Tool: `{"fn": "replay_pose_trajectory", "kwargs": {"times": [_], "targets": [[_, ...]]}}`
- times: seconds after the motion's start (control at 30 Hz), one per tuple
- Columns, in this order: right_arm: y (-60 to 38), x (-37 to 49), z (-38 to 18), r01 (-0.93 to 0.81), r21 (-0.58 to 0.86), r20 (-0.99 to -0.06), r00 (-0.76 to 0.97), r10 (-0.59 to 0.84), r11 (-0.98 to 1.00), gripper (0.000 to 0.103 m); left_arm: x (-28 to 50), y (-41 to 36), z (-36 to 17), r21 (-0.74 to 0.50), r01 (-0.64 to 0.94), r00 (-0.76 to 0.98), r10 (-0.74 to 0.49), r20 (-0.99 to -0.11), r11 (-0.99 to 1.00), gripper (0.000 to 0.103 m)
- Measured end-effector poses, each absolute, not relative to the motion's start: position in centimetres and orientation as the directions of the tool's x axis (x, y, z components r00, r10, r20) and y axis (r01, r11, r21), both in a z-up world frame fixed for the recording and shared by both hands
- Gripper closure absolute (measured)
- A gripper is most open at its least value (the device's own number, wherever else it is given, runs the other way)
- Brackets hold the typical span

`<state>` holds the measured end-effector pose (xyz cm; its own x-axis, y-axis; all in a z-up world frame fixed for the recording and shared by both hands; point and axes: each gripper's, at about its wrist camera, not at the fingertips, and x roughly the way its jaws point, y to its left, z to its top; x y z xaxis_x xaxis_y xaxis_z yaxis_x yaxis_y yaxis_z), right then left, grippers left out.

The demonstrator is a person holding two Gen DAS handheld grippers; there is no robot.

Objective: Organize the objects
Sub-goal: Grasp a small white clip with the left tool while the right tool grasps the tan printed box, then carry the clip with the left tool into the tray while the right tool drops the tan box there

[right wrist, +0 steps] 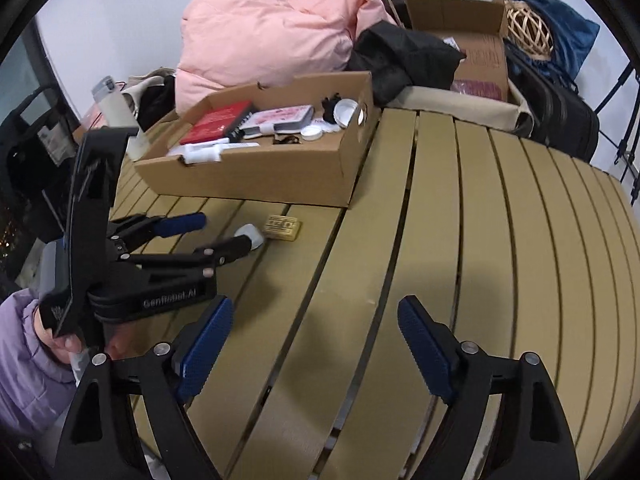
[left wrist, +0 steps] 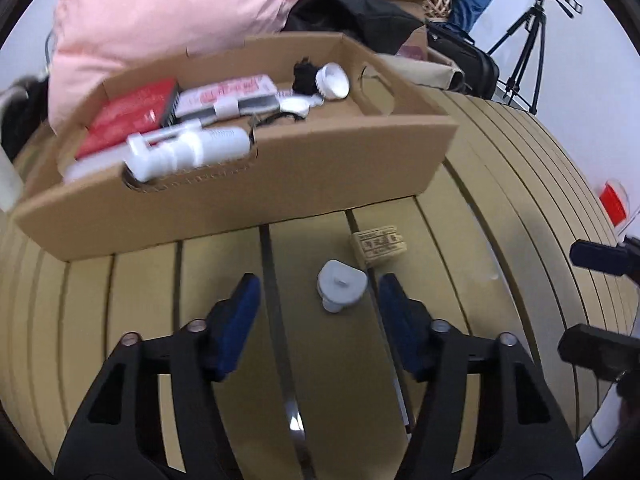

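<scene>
A small white plug-like piece (left wrist: 342, 286) lies on the slatted tan table (left wrist: 460, 240), between the blue pads of my left gripper (left wrist: 318, 294) and nearer the right-hand pad; the pads do not touch it. Just beyond it lies a small tan block (left wrist: 379, 246). In the right wrist view the left gripper (right wrist: 224, 232) reaches the same white piece (right wrist: 251, 235) beside the tan block (right wrist: 283, 226). My right gripper (right wrist: 316, 314) hangs open over bare slats, with nothing between its fingers. An open cardboard box (left wrist: 240, 200) holds a red notebook (left wrist: 128, 116), a white pump bottle (left wrist: 188, 152) and a white lid (left wrist: 334, 80).
Behind the cardboard box (right wrist: 248, 184) are a pink padded jacket (right wrist: 260, 36), black cloth (right wrist: 400, 56), a second carton (right wrist: 480, 48), a wicker ball (right wrist: 528, 32) and a black bag (right wrist: 560, 112). A tripod (left wrist: 528, 40) stands far right. A purple sleeve (right wrist: 24, 360) shows at lower left.
</scene>
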<state>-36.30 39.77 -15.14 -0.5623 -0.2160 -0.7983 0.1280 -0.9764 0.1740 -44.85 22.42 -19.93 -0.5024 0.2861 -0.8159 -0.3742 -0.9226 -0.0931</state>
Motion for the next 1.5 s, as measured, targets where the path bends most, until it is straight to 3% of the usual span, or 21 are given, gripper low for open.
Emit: {"fn": "replay_pose_trajectory", "kwargs": {"times": [0.13, 0.17, 0.2, 0.3, 0.33, 0.5, 0.6, 0.67, 0.77, 0.97, 1.13, 1.27, 1.5], "targets": [[39.3, -38.0, -16.3, 0.138, 0.178, -0.796, -0.562, -0.225, -0.974, 0.016, -44.9, 22.9, -20.4, -0.085, -0.403, -0.507, 0.300, -0.808, -0.911, 0.058], [39.1, -38.5, -16.5, 0.138, 0.184, -0.792, -0.565, -0.230, -0.973, 0.016, -44.7, 23.1, -20.4, -0.061, -0.408, -0.525, 0.288, -0.801, -0.911, 0.065], [39.0, -39.0, -16.7, 0.134, 0.194, -0.789, -0.568, -0.236, -0.972, 0.016, -44.5, 23.2, -20.5, -0.033, -0.416, -0.542, 0.277, -0.794, -0.909, 0.080], [38.3, -40.3, -17.1, 0.129, 0.215, -0.780, -0.573, -0.250, -0.968, 0.020, -44.6, 22.4, -20.3, -0.021, -0.421, -0.535, 0.267, -0.801, -0.907, 0.080], [37.8, -40.8, -17.2, 0.132, 0.220, -0.780, -0.571, -0.256, -0.966, 0.029, -44.8, 21.5, -19.9, -0.041, -0.408, -0.531, 0.274, -0.802, -0.912, 0.080], [34.5, -42.3, -19.0, 0.148, 0.196, -0.790, -0.561, -0.246, -0.969, 0.032, -44.8, 15.8, -15.8, -0.115, -0.348, -0.616, 0.320, -0.720, -0.930, 0.080], [33.0, -43.2, -19.9, 0.131, 0.155, -0.793, -0.574, -0.202, -0.979, 0.038, -45.0, 12.5, -14.0, -0.168, -0.291, -0.656, 0.324, -0.681, -0.942, 0.080], [32.3, -44.1, -20.3, 0.089, 0.114, -0.797, -0.586, -0.144, -0.990, 0.056, -45.4, 10.9, -13.4, -0.200, -0.254, -0.665, 0.321, -0.674, -0.946, 0.080], [31.8, -44.6, -20.6, 0.021, 0.023, -0.787, -0.616, -0.031, -1.000, 0.069, -46.0, 9.8, -13.5, -0.193, -0.212, -0.662, 0.287, -0.693, -0.958, 0.080], [32.8, -44.1, -20.0, -0.025, 0.048, -0.797, -0.604, -0.024, -0.999, 0.069, -45.5, 8.9, -12.0, -0.168, -0.212, -0.676, 0.268, -0.686, -0.963, 0.080], [34.3, -38.4, -13.7, 0.031, 0.009, -0.754, -0.656, -0.028, -0.999, 0.069, -41.5, 4.8, -6.0, -0.144, -0.237, -0.740, 0.275, -0.614, -0.961, 0.080], [35.6, -32.2, -8.4, 0.082, -0.036, -0.732, -0.681, -0.029, -0.996, 0.069, -36.7, 0.1, -1.0, -0.091, -0.179, -0.771, 0.197, -0.606, -0.980, 0.080], [35.7, -21.3, -2.5, 0.140, -0.072, -0.705, -0.707, -0.049, -0.988, 0.069, -29.0, -7.3, 3.2, -0.120, -0.004, -0.760, 0.081, -0.645, -0.993, 0.080]]}}
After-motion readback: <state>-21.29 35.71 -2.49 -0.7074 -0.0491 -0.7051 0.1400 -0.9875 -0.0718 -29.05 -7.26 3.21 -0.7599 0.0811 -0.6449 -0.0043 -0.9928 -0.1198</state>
